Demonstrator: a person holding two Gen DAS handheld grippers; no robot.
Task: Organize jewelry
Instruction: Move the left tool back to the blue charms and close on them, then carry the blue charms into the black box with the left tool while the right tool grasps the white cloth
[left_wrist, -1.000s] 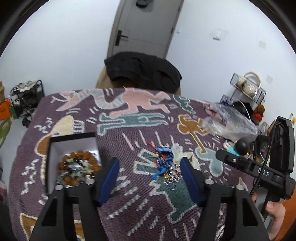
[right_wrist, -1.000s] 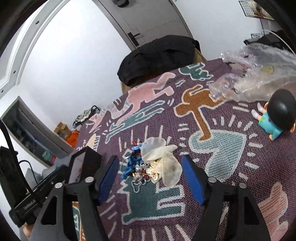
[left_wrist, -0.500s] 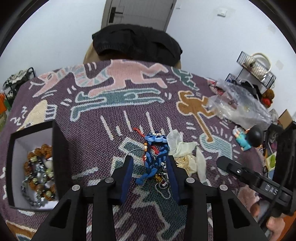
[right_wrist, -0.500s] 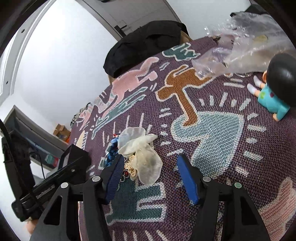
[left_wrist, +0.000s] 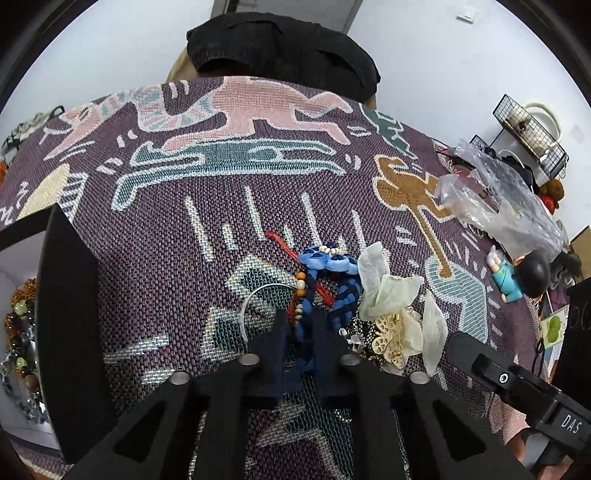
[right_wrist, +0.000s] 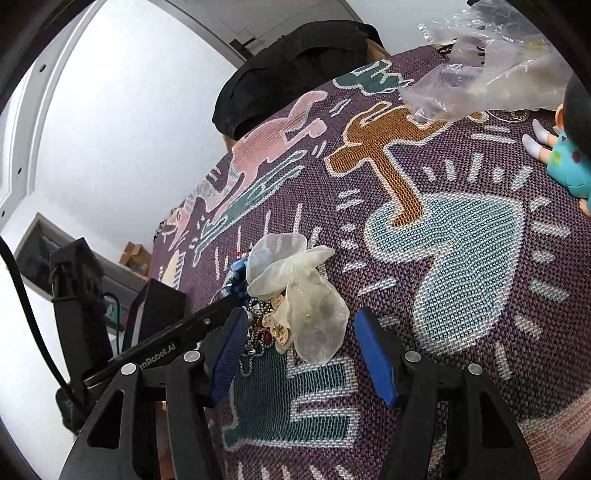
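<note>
Two views: both look down on a patterned purple cloth (left_wrist: 155, 236) with a small heap of jewelry near its middle.
Left gripper (left_wrist: 300, 334): its jaws have just been closing and now pinch the lower part of the blue braided piece (left_wrist: 334, 275), which lies on the cloth.
Right gripper (right_wrist: 298, 341): spread apart, its blue pads on either side of the heap's near end, gripping nothing.
Pale translucent pouch (right_wrist: 299, 288): crumpled on top of the heap, just beside the blue braided piece, with a gold filigree piece (left_wrist: 388, 341) and a silver ball chain (right_wrist: 255, 345) partly under it.
Left view only: an open black box (left_wrist: 68, 332) with a white lining at the left edge, holding brown and green beaded bracelets (left_wrist: 20, 332); also a thin silver hoop (left_wrist: 258, 299) left of the blue piece.
Right view only: the gap between the right jaws, and the left tool's finger coming in from the left to the heap.
Both views: a clear plastic bag (left_wrist: 495, 199) and a doll in teal (left_wrist: 517, 275) well apart from the heap, on the far right of the cloth.
</note>
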